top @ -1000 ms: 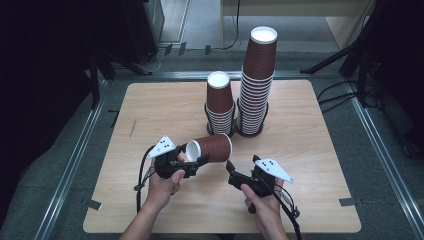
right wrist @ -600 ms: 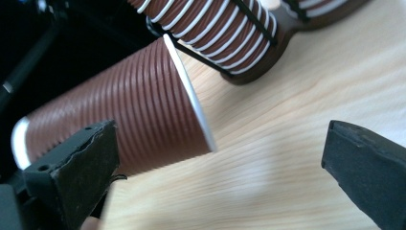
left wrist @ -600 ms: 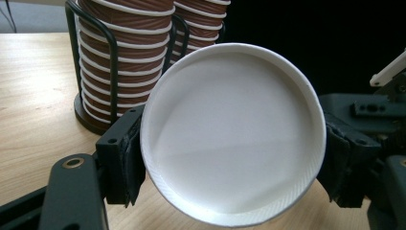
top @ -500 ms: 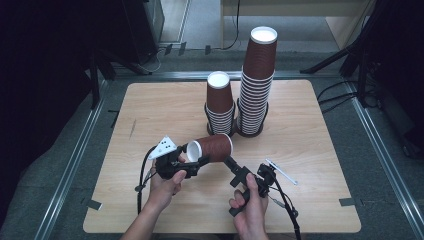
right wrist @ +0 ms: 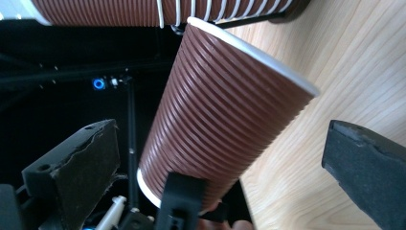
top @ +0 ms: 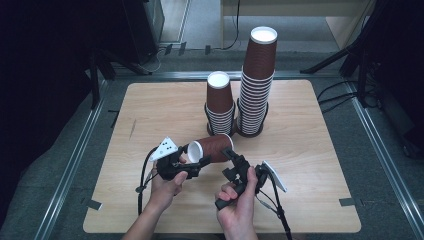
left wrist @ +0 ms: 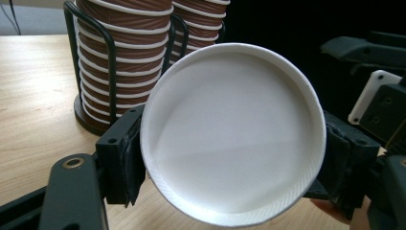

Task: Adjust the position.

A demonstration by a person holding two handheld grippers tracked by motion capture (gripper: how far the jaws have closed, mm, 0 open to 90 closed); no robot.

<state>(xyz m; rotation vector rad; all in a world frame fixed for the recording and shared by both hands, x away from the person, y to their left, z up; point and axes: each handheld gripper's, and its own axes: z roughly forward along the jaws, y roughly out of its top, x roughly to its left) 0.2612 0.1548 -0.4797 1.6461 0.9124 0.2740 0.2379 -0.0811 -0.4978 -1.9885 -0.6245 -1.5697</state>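
A brown ribbed paper cup [top: 214,147] lies on its side just above the table. My left gripper [top: 193,161] is shut on its narrow end. In the left gripper view the cup's white bottom [left wrist: 233,134] sits clamped between the two black pads, with my left gripper [left wrist: 232,155] squeezing it from both sides. My right gripper [top: 231,162] is beside the cup's wide end, rolled onto its side. In the right gripper view the cup [right wrist: 215,115] lies between the wide-apart jaws of my right gripper [right wrist: 220,143], and neither pad touches it.
Two stacks of upside-down brown cups stand in black wire holders at the back middle of the wooden table [top: 150,110]: a short stack [top: 220,102] and a tall stack [top: 257,80]. They stand close behind the held cup. Metal rails run along the table's sides.
My right hand has rolled its gripper onto its side and shifted left, up to the cup's wide end. The left gripper and the cup have stayed put.
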